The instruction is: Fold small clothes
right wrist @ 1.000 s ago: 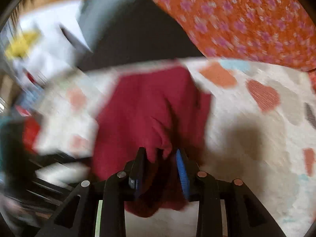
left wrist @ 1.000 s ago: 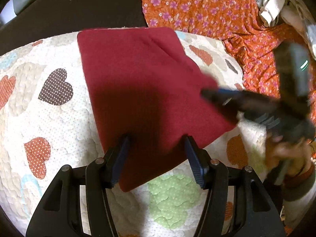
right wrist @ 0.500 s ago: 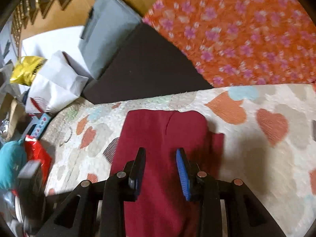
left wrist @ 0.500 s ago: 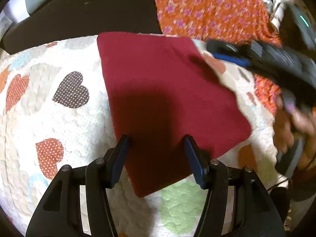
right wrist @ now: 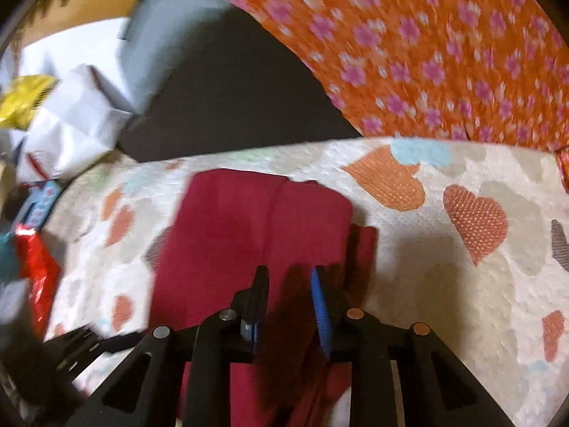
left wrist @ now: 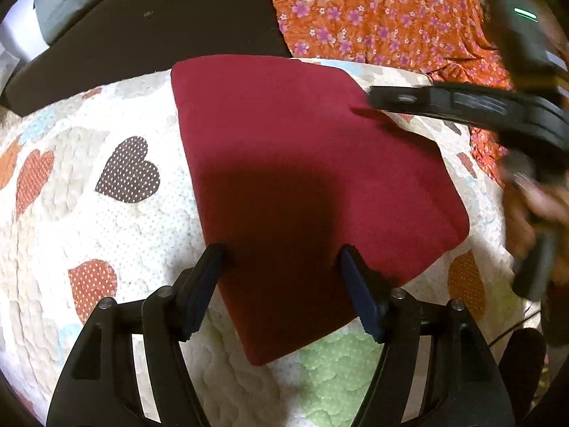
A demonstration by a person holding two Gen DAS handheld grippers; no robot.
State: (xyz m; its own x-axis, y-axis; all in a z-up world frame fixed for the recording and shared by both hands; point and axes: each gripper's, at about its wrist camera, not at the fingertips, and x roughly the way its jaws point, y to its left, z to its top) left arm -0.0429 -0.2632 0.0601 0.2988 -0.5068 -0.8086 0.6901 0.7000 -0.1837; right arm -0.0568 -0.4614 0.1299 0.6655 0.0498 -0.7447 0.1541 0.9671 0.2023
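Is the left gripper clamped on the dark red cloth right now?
No, the left gripper has its fingers spread wide apart over the dark red cloth, which lies flat on the heart-patterned quilt.

Colours I see: dark red cloth [left wrist: 302,163] on a cream heart-print quilt [left wrist: 106,235].
Quilt hearts are brown polka-dot, rust-orange dotted, pale blue, green; I note orange fabric [left wrist: 373,14] with purple-pink flowers, black grippers, blue pads [right wrist: 320,313].

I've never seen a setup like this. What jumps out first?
A dark red cloth, folded flat, lies in the middle of a white quilt patched with hearts. Black two-finger grippers frame it: the left gripper open over its near edge, the right gripper above its other side. Behind spreads orange flowered fabric.
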